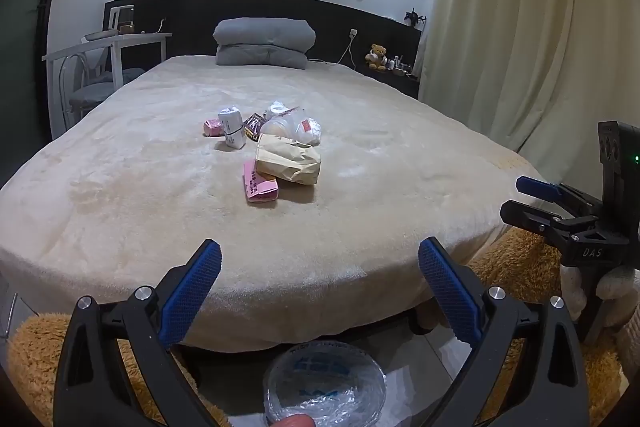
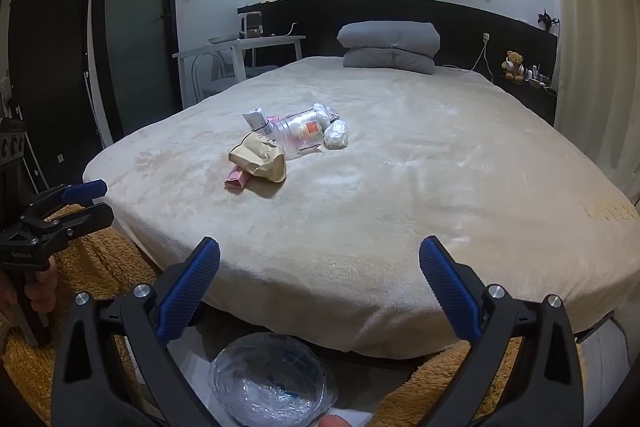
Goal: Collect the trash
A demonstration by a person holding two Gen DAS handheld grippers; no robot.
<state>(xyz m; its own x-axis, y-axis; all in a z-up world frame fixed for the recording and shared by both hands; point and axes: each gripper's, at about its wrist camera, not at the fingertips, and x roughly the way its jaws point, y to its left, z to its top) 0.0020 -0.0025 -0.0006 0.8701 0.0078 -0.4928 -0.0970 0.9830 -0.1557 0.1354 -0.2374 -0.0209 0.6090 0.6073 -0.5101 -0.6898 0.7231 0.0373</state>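
Note:
A small heap of trash lies on the middle of the bed (image 1: 120, 227): a crumpled brown paper bag (image 1: 289, 159) (image 2: 260, 157), a pink carton (image 1: 259, 183) (image 2: 236, 179) beside it, a white wrapped pack (image 1: 233, 127) (image 2: 256, 118), a clear plastic container (image 2: 300, 129) and crumpled white wrappers (image 1: 308, 129) (image 2: 336, 135). My left gripper (image 1: 320, 263) hangs open over the bed's near edge, well short of the heap, nothing between its fingers. My right gripper (image 2: 320, 259) is also open and empty, off to the right of the left one. A bin lined with clear plastic (image 1: 325, 385) (image 2: 272, 379) stands on the floor below.
A folded grey duvet (image 1: 264, 43) lies at the dark headboard. A white desk and chair (image 1: 100, 59) stand left of the bed; a teddy bear (image 1: 377, 57) sits on the shelf at right. Cream curtains (image 1: 520, 27) hang at right. An orange shaggy rug (image 1: 516, 267) covers the floor.

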